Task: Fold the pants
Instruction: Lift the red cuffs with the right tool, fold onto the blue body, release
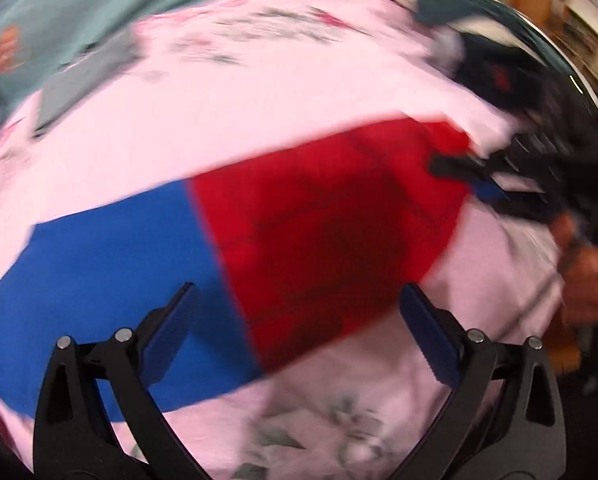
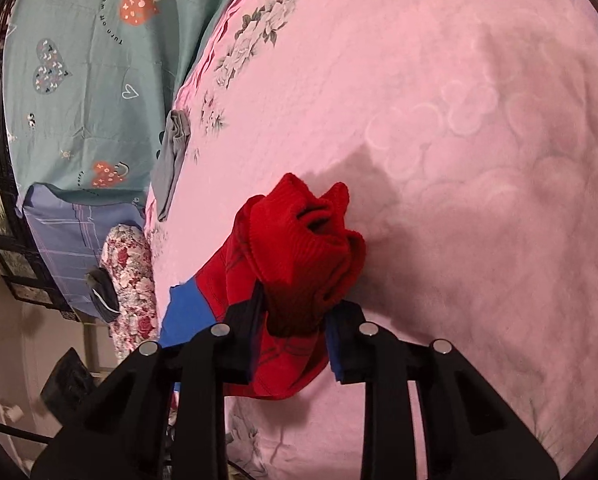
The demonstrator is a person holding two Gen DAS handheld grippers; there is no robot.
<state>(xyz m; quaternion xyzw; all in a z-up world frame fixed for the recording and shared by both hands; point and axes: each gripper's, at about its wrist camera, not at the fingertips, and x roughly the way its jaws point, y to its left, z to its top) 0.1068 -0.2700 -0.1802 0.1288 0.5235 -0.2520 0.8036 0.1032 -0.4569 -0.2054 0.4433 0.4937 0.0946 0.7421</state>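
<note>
Pants (image 1: 259, 248) lay flat on pink bedspread (image 1: 259, 92), no fold visible yet. Your right tool (image 2: 295, 312) pinched bunched red ribbed end. Your left tool (image 1: 295, 332) hung wide, empty, above pants' red-blue seam.

A home bedroom: a bed with a pink floral quilt (image 2: 459, 120), a teal sheet (image 2: 87, 80) and a floral pillow (image 2: 133, 280).

Left wrist view motion-blurred: pants (image 1: 259, 248) edges smeared. Right wrist view: red cuff hides pad contact; pants cut off behind right gripper (image 2: 295, 320).
</note>
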